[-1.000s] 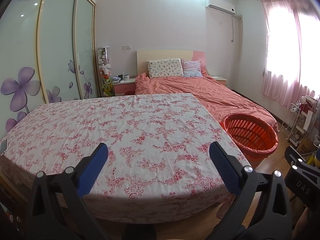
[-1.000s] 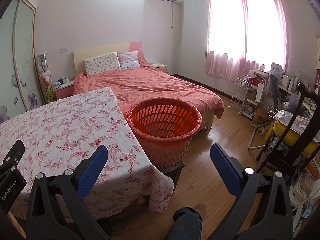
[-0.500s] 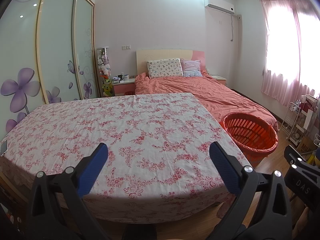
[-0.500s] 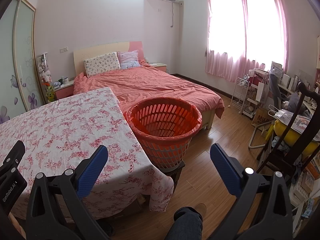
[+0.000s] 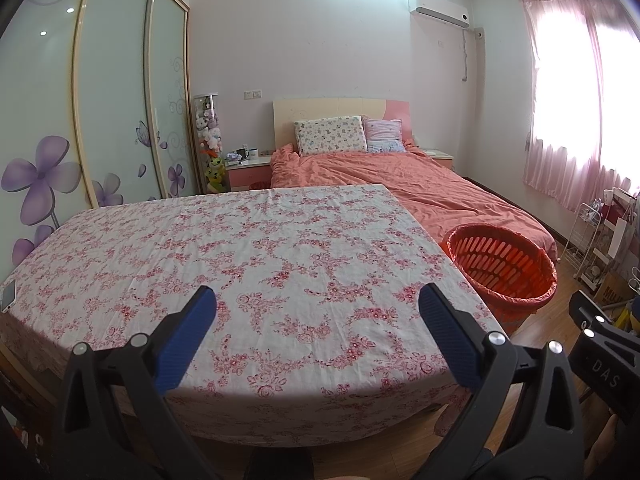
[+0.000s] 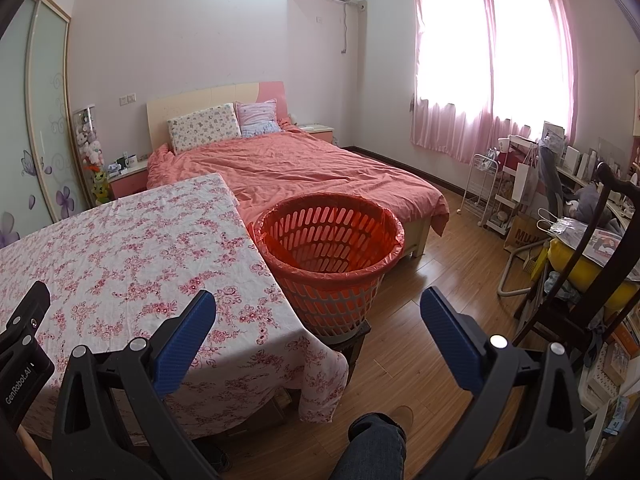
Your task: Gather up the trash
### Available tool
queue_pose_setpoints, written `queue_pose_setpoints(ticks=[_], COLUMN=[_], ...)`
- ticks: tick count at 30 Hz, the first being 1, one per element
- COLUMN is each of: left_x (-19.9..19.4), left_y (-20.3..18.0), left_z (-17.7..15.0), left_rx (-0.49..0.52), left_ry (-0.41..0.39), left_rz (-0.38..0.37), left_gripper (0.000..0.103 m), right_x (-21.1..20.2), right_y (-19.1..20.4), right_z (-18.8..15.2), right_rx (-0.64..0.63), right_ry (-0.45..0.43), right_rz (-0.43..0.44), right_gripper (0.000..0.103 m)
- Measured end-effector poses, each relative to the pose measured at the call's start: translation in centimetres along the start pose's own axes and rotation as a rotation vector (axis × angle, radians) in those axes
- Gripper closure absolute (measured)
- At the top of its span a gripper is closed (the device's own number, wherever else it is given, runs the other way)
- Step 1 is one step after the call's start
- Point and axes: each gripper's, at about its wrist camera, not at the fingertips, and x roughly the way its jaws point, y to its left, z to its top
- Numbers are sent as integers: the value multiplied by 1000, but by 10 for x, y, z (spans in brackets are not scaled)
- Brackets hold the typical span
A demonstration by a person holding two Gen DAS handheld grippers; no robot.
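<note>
Trash basket [image 6: 330, 256], orange and slotted, lined with a red bag folded over its rim, stands just beside the table's right edge, near the front right corner, raised on a dark stand on the wood floor [image 6: 432, 332]. Nothing visible inside on the part of the interior that shows. Seen also from the left wrist view [image 5: 502, 268], past the same right edge, with the foot of the bed behind it.

Bed [image 6: 288, 168] largest in the room, covered in a salmon duvet, two pillows at the headboard, foot end reaching behind the basket and the table's far right corner. Table [image 5: 256, 256] next in size, draped in a white cloth printed with pink flowers, cloth hanging over the front right corner. Small flat phone-like object [image 5: 9, 295] lying at the table's left edge.

Left gripper [image 5: 316, 312] held above the table's front edge, jaws released and spread wide, blue pads well apart, grasping nothing. Right gripper [image 6: 318, 316] held off the front right corner, over floor and basket stand, jaws likewise released and spread, grasping nothing. Knee in dark jeans [image 6: 374, 446] and a brown shoe below the right gripper.
</note>
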Motion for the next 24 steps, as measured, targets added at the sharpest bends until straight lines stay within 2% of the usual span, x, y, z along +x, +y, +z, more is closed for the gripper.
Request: queue_pose_setpoints(ticks=[24], left_x=[2], left_y=[0], left_z=[-3], left_rx=[4], left_ry=[6], left_rz=[0], left_gripper=[4], right_x=[1], right_y=[1], right_z=[-2], right_rx=[1], right_ry=[5], right_rz=[0], right_gripper=[2])
